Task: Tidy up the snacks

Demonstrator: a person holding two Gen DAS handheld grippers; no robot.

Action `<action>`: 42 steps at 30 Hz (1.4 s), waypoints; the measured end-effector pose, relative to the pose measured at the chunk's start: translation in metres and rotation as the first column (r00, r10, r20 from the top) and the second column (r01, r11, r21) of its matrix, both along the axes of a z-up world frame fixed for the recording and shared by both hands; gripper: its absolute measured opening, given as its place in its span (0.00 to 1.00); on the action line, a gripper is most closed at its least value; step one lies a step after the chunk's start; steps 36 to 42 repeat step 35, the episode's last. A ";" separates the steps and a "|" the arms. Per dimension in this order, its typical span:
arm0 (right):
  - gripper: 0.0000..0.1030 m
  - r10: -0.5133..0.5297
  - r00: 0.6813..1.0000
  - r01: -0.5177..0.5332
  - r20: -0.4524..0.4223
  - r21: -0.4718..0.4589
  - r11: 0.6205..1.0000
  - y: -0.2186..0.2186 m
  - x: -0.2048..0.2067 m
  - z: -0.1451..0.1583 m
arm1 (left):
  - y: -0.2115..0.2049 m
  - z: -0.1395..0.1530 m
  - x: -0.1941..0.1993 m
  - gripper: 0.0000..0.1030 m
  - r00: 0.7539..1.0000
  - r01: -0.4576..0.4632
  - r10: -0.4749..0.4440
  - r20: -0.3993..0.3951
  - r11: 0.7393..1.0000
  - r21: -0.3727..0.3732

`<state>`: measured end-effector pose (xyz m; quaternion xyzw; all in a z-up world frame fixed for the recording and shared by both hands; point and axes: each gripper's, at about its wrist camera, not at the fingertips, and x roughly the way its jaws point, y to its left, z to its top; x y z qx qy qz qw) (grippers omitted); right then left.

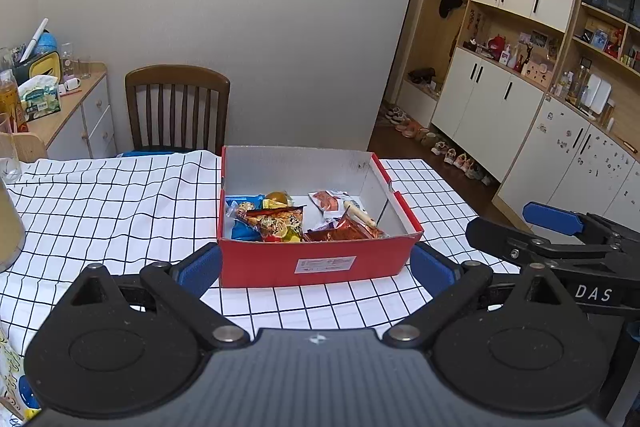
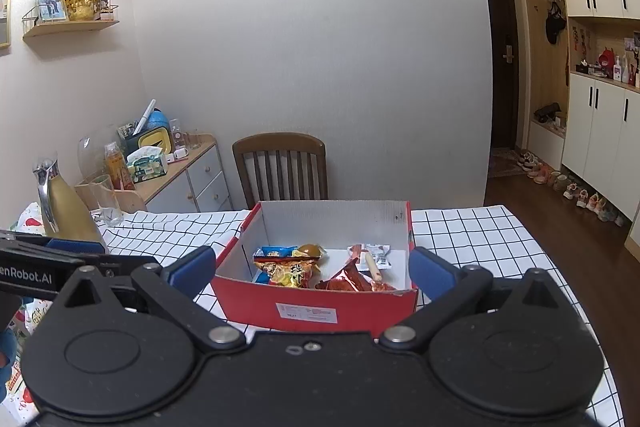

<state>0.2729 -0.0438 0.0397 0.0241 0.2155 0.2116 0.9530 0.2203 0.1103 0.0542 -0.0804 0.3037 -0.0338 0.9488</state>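
While both views face the same table, each line below keeps to one camera.

Left wrist view, left gripper (image 1: 316, 265): fingers spread wide, blue pads either side of the red box's near wall, holding nothing; whether the pads touch the cardboard cannot be told.
Left wrist view, red box (image 1: 316, 259): open-topped, standing on the checked tablecloth (image 1: 100, 211); snack packets (image 1: 276, 223) lie heaped on its floor, toward the near wall.
Left wrist view, right gripper (image 1: 560, 231): seen side-on at the right edge; its spread cannot be judged from here.
Right wrist view, right gripper (image 2: 312, 269): fingers wide apart, nothing between them but the box's near wall.
Right wrist view, red box (image 2: 320, 307): snack packets (image 2: 292, 267) inside; wooden chair (image 2: 280, 167) behind the table.
Right wrist view, thermos jug (image 2: 60, 207): at the table's left, beside a drinking glass (image 2: 106, 199).
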 end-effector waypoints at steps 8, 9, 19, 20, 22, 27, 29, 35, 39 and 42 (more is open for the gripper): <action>1.00 0.002 1.000 -0.002 -0.009 0.003 1.000 -0.001 0.000 -0.001 | -0.001 0.001 -0.001 0.98 1.000 0.004 -0.004 0.001 1.000 0.006; 1.00 0.002 1.000 -0.002 -0.008 0.001 1.000 -0.001 0.000 -0.001 | -0.001 0.001 -0.001 0.98 1.000 0.006 -0.006 0.003 1.000 0.007; 1.00 -0.006 1.000 0.006 -0.016 0.001 1.000 -0.003 -0.001 -0.001 | -0.002 0.000 0.002 0.98 1.000 0.020 -0.020 -0.006 1.000 0.003; 1.00 -0.006 1.000 0.006 -0.016 0.001 1.000 -0.003 -0.001 -0.001 | -0.002 0.000 0.003 0.98 1.000 0.021 -0.021 -0.008 1.000 0.002; 1.00 -0.009 1.000 0.009 -0.018 -0.001 1.000 -0.003 -0.001 -0.002 | -0.002 -0.001 0.004 0.98 1.000 0.023 -0.023 -0.009 1.000 0.001; 1.00 -0.012 1.000 0.011 -0.020 -0.002 1.000 -0.002 0.000 -0.002 | -0.002 -0.003 0.007 0.98 1.000 0.026 -0.026 -0.014 1.000 0.000; 1.00 -0.013 1.000 0.013 -0.022 -0.003 1.000 -0.002 0.000 -0.002 | -0.002 -0.004 0.007 0.98 1.000 0.022 -0.021 -0.015 1.000 0.004; 1.00 -0.014 0.999 0.014 -0.030 -0.005 1.000 -0.001 0.003 -0.005 | -0.003 -0.007 0.010 0.98 0.999 0.025 -0.026 -0.029 1.000 -0.002; 1.00 -0.014 0.999 0.014 -0.030 -0.005 1.000 -0.001 0.003 -0.005 | -0.003 -0.007 0.010 0.98 0.999 0.025 -0.026 -0.029 1.000 -0.002; 1.00 -0.014 0.999 0.014 -0.030 -0.005 1.000 -0.001 0.003 -0.005 | -0.003 -0.007 0.010 0.98 0.999 0.025 -0.026 -0.029 1.000 -0.002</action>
